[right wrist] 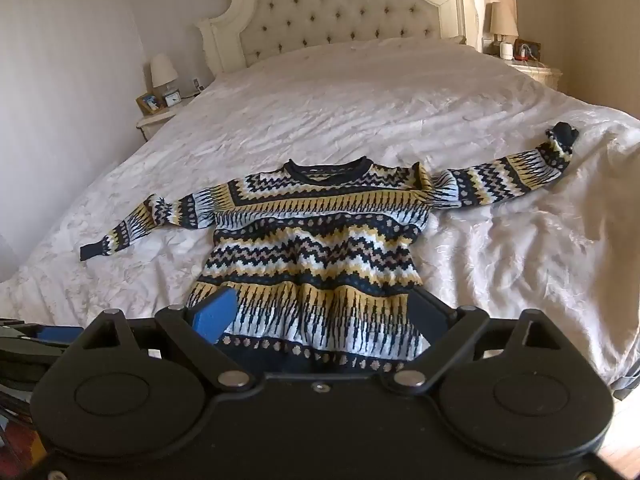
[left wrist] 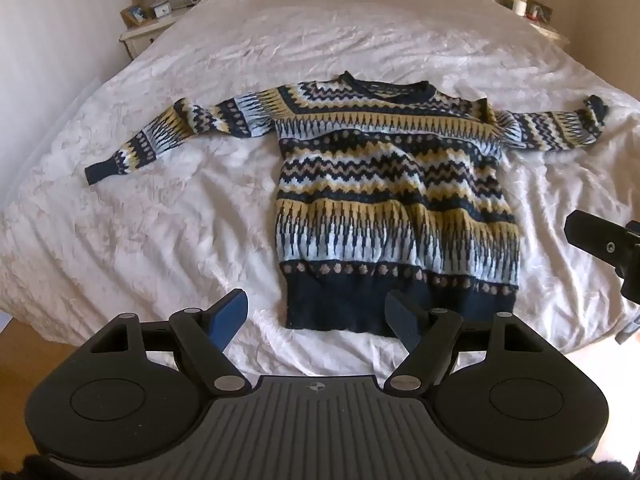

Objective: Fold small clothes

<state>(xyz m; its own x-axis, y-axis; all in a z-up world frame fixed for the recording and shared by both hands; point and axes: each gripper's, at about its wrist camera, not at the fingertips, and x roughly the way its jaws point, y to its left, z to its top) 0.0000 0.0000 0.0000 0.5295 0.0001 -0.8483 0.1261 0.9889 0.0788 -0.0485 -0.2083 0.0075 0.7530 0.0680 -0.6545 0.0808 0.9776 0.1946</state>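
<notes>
Nearest, the left tool point(left wrist: 316, 320) is held spread above the bed edge, nothing between its fingers, just short of the sweater's navy hem point(left wrist: 360, 304); the right tool point(right wrist: 328, 312) is likewise spread wide and empty over the lower body. The sweater point(right wrist: 316, 248) is laid flat, face up, on the white bedspread point(right wrist: 500, 260), sleeves out to both sides, nothing folded yet. Risk near: only the top knit layer may be pinched at the hem, so the back panel is left behind and the fold bunches. Bedspread fabric may be caught along with it, since the cover is soft and wrinkled. Further out, the right sleeve cuff point(right wrist: 562, 134) is seen curled over on itself, so a lump may be folded in if it is not flattened. The left sleeve point(left wrist: 160, 140) lies bent, well away from the body; a skewed fold is likely if it is dragged unevenly.
</notes>
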